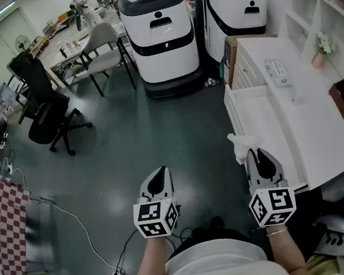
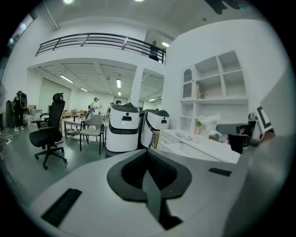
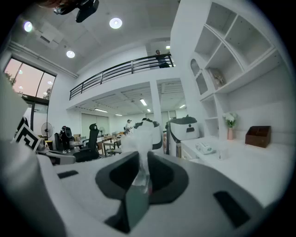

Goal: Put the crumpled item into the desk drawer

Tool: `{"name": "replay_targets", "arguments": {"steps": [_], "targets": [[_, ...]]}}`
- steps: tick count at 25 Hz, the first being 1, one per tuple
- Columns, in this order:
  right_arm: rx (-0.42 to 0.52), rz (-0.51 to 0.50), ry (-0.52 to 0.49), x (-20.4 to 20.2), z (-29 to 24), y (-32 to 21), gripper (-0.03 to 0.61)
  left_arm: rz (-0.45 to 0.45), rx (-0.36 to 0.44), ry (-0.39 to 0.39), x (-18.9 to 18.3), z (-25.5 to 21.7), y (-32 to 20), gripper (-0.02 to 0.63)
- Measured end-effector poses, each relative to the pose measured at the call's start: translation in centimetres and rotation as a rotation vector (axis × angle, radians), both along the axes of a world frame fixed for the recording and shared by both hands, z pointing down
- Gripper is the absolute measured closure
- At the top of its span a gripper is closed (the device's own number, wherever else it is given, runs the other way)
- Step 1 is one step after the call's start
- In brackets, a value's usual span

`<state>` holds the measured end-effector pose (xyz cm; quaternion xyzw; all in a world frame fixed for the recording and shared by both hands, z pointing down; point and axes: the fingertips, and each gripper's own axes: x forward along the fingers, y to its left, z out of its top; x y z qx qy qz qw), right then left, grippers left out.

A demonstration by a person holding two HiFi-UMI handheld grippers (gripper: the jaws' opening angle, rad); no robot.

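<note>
- Crumpled item (image 1: 243, 144), head view: a white wad that sticks out of the tip of the right gripper (image 1: 257, 152), in the air at the near left edge of the white desk (image 1: 319, 108). Just beside it, a drawer (image 1: 261, 115) looks pulled out of the desk's side, its pale inside bare. The left gripper (image 1: 158, 174) hangs over the dark floor, well apart from the desk.
- Left gripper view: the left gripper (image 2: 149, 172) has its jaws together with nothing between them. The desk (image 2: 199, 146) lies ahead to the right.
- Right gripper view: the right gripper (image 3: 138, 178) is clamped on the crumpled item (image 3: 138, 139), which rises as a pale blurred wad from between the pads. The desk top (image 3: 240, 157) runs off to the right; the drawer cannot be made out here.
- Progress, as I judge it: the pick-up is done and the drawer appears already open. What is left is to carry the wad over the drawer, let it go inside, and perhaps push the drawer shut.
</note>
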<state>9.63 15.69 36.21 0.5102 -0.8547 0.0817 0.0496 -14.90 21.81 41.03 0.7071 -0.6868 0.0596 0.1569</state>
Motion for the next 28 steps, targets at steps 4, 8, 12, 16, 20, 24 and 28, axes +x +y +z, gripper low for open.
{"name": "replay_targets", "arguments": {"steps": [4, 8, 12, 16, 20, 24, 28], "targets": [[0.014, -0.012, -0.009, 0.4, -0.2, -1.0, 0.518, -0.005, 0.006, -0.004, 0.7, -0.1, -1.0, 0.621], [0.013, -0.012, -0.027, 0.7, -0.3, -1.6, 0.517, -0.010, 0.003, 0.007, 1.1, 0.0, -1.6, 0.621], [0.010, -0.008, -0.036, 1.3, -0.3, -2.1, 0.517, -0.021, 0.008, 0.005, 1.4, -0.1, -2.1, 0.621], [0.010, -0.010, -0.044, 2.1, -0.4, -2.7, 0.515, -0.034, 0.013, -0.002, 2.0, -0.2, -2.4, 0.621], [0.005, -0.017, -0.049, 2.8, -0.5, -3.3, 0.517, -0.044, 0.019, -0.015, 2.7, -0.7, -2.7, 0.621], [-0.010, -0.016, -0.056, 2.8, -0.1, -4.0, 0.517, -0.050, 0.001, -0.018, 2.7, -0.2, -3.1, 0.621], [-0.031, -0.009, -0.058, 2.8, 0.5, -5.4, 0.517, -0.040, -0.023, -0.016, 2.8, 0.6, -4.5, 0.621]]}}
